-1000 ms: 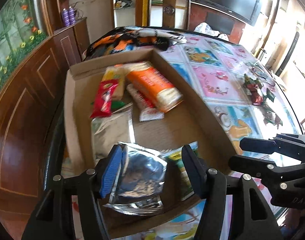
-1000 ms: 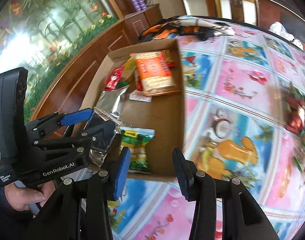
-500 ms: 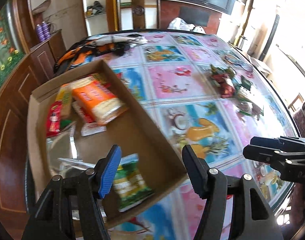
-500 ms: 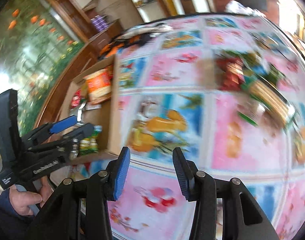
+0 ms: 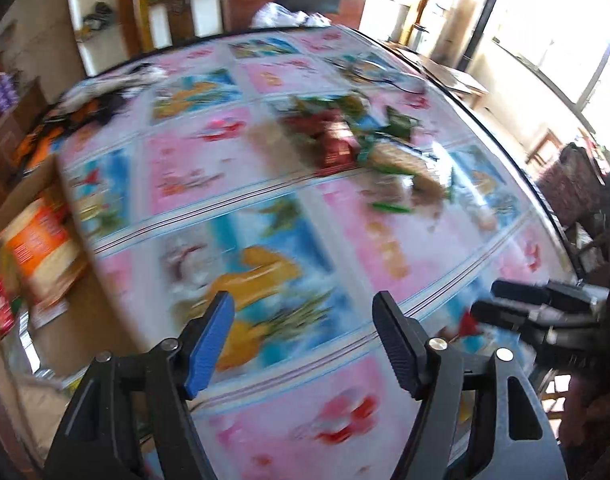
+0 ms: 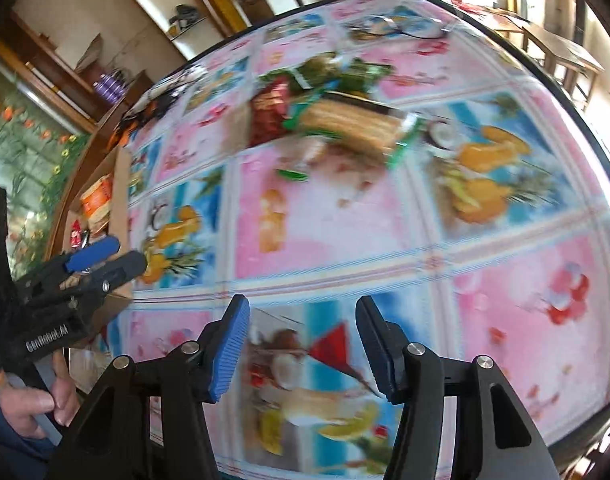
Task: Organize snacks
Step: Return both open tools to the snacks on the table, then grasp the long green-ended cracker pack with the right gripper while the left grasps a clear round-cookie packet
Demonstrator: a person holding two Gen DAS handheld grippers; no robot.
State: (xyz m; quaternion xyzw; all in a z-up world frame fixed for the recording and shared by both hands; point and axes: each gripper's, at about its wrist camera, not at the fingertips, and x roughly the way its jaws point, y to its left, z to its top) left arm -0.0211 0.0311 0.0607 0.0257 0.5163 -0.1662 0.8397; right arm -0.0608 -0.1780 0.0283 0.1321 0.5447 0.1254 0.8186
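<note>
Your left gripper [image 5: 303,340] has swung off the cardboard box [image 5: 29,184], now at the frame's left edge, and both it and your right gripper [image 6: 303,350] hang spread and empty, the blurred snack pile [image 6: 337,112] lying upper centre.

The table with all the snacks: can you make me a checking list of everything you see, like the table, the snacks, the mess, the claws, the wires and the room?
Surface: round table under a pink and blue fruit-print cover.
Job's things: snack pile loose on the far part of the table; cardboard box at the left edge, orange packet inside.
Clutter: dark and orange cloth at the far left; white bag at the far edge.
Grippers: left claw open, holding nothing; right claw open, holding nothing.
Cables: dark wire lies on the far side; blurred.
Surroundings: wooden cabinets, shelves, flower mural, bright window.
</note>
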